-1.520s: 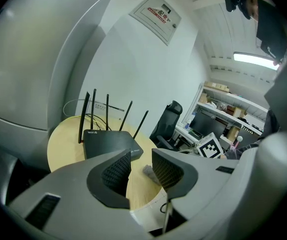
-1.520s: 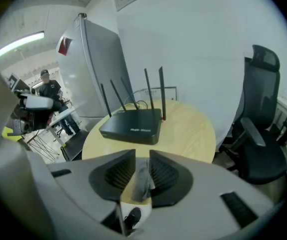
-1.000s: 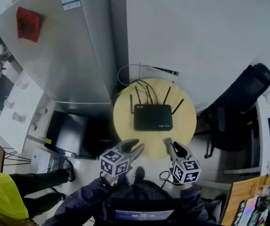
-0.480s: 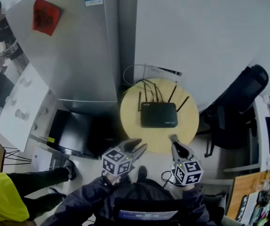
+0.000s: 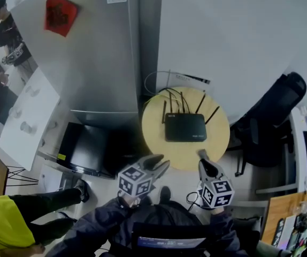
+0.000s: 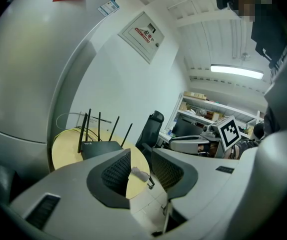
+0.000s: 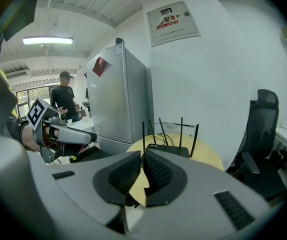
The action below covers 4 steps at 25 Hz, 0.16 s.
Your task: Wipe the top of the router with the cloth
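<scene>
The flat black plastic router (image 5: 185, 128), with its thin black antennas standing up along the back edge, lies flat near the middle of the round pale-wood surface (image 5: 159, 138). Its top is bare, and neither tool touches it. Dark cables (image 5: 170, 93) trail off the surface from behind the router.

The left gripper (image 5: 161, 164) hangs off the surface's edge, in front of the router and to its left, pointing toward it from a short way off. Its fingers (image 6: 116, 171) are spread apart; only the surface's rim and the floor show in the gap, nothing is held.

The right gripper (image 5: 201, 155) sits in front of the router and slightly to its right, with its tip just over the near rim of the surface, still apart from the router. Its fingers (image 7: 156, 171) have just been closing and now stand pressed almost together, tips meeting, with nothing caught between them.

Behind the router and to its left stands a tall grey metal refrigerator (image 5: 100, 58) with a red paper square (image 5: 61, 14) stuck on it. To the router's right, a black office chair (image 5: 274, 111) stands near the surface.
</scene>
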{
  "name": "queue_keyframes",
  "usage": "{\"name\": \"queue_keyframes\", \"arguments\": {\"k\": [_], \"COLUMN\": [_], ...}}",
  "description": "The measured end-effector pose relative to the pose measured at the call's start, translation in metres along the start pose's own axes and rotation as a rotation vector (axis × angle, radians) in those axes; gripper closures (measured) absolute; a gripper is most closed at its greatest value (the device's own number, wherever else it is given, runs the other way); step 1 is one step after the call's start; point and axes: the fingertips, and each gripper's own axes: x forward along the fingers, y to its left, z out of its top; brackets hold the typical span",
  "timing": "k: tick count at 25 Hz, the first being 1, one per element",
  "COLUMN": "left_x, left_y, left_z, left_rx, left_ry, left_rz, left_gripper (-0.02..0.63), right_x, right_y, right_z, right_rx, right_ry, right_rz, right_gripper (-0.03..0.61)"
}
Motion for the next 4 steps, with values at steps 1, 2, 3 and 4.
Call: {"name": "queue_keyframes", "arguments": {"k": [1,2,3,4], "left_x": [-0.0006,-0.0012,-0.0017,-0.0022], "left_y": [0.0011,0.0019,0.0026,0.0032], "left_z": [0.0002,0.0005,0.0009,0.0012], "left_rx": [0.000,0.000,0.000,0.000], "left_ry": [-0.001,-0.003,-0.004,-0.005], "left_rz": [0.000,0.001,0.001,0.002], "left_gripper": [0.485,0.485,0.485,0.486], "right_x": [0.0004,0.0006,0.0008,0.0009], "right_y": [0.0007,0.0012,0.0015,0.0018], "right_z": [0.0004,0.0008,0.0011,0.0013], "right_rx": [-0.001,-0.001,-0.002,-0.002], "right_ry": [0.000,-0.001,-0.001,-0.001], "right_rz": [0.001,0.001,0.002,0.003], "right_gripper": [0.535,0.535,0.538,0.538]}}
